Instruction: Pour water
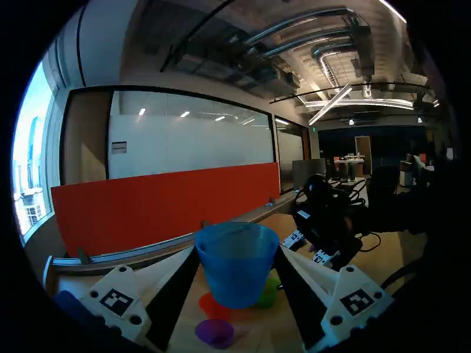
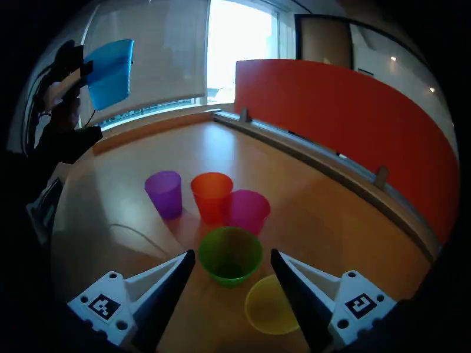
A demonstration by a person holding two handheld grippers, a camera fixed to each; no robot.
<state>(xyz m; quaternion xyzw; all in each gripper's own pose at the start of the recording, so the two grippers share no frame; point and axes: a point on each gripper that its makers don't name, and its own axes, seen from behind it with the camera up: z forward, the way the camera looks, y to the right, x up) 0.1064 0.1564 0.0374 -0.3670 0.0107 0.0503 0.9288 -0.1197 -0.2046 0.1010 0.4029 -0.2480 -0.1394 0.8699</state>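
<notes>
While the left gripper view has the left gripper [image 1: 236, 254] clamped on the blue cup [image 1: 235, 279], raised above the table [image 1: 265, 332], pouring looks not yet begun (water inside is too hard to see). Right gripper view: the right gripper [image 2: 231, 254] gapes, empty, with the green cup [image 2: 231, 275] between its fingers, ungripped; tipping remains.

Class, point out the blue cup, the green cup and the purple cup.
blue cup [image 1: 236, 267], left gripper view, middle of its outer wall.
green cup [image 2: 230, 257], right gripper view, its inner wall.
purple cup [image 2: 164, 197], right gripper view, its outer wall.
</notes>
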